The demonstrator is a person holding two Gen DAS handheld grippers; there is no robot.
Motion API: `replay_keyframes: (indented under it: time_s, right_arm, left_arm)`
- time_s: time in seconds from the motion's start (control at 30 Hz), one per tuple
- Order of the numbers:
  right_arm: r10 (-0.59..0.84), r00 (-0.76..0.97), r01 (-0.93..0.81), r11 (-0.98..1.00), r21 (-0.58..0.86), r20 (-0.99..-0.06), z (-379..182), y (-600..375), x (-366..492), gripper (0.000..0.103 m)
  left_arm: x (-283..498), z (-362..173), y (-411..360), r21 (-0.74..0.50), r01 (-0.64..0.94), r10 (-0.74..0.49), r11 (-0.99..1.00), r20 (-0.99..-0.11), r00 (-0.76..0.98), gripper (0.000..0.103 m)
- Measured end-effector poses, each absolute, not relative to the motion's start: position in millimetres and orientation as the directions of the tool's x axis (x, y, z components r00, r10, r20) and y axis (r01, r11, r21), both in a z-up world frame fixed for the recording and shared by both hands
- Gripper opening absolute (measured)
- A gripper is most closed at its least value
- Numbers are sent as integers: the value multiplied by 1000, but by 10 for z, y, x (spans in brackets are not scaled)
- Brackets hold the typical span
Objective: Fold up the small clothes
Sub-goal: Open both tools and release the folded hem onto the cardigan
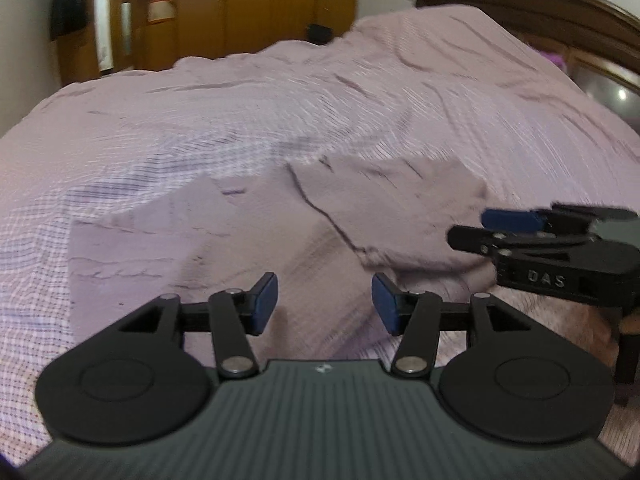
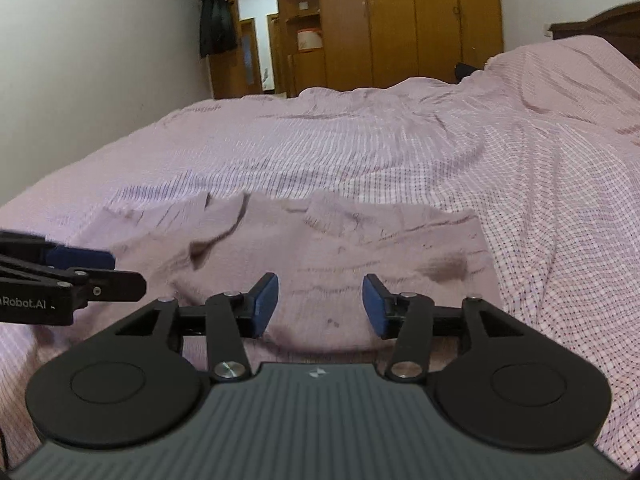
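Checked pink bedspread (image 1: pixel 360 92), left wrist view: one mauve garment (image 1: pixel 248 240) lies creased and partly folded beneath the released left gripper (image 1: pixel 324 304); right wrist view: the same single garment (image 2: pixel 360 248), dark-spotted, lies under the released right gripper (image 2: pixel 320 304).

A checked pink bedspread (image 2: pixel 360 152) covers the bed before white walls (image 2: pixel 100 40) and wooden wardrobes (image 2: pixel 420 20).

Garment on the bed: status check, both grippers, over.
Left gripper open, empty. Right gripper open, empty. Mauve garment lying rumpled on checked bedsheet, one flap turned over, neither gripper holding it. Nothing blocking.
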State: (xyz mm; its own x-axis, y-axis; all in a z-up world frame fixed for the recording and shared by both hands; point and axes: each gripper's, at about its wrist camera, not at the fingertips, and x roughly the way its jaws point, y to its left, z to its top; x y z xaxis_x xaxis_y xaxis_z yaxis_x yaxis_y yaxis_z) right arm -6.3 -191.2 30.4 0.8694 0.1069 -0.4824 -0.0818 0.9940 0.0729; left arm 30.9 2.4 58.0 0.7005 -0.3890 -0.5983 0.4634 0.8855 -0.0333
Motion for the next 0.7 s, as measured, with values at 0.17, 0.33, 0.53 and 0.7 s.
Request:
replay_keyframes:
  time_s: [0.17, 0.33, 0.53, 0.7]
  right_arm:
    - [128, 864, -109, 992, 67, -488, 213, -1852, -101, 55]
    - [139, 865, -151, 988, 15, -482, 178, -1749, -130, 55]
    - [178, 856, -216, 976, -23, -485, 193, -1656, -160, 55]
    - [206, 844, -278, 957, -77, -495, 223, -1534, -155, 55]
  left_arm:
    - [296, 453, -35, 14, 484, -373, 875, -616, 693, 54]
    - [340, 377, -21, 32, 474, -359, 880, -609, 707, 54]
    - [277, 323, -96, 117, 487, -332, 865, -594, 733, 53]
    - [278, 321, -96, 114, 490, -338, 864, -591, 733, 24]
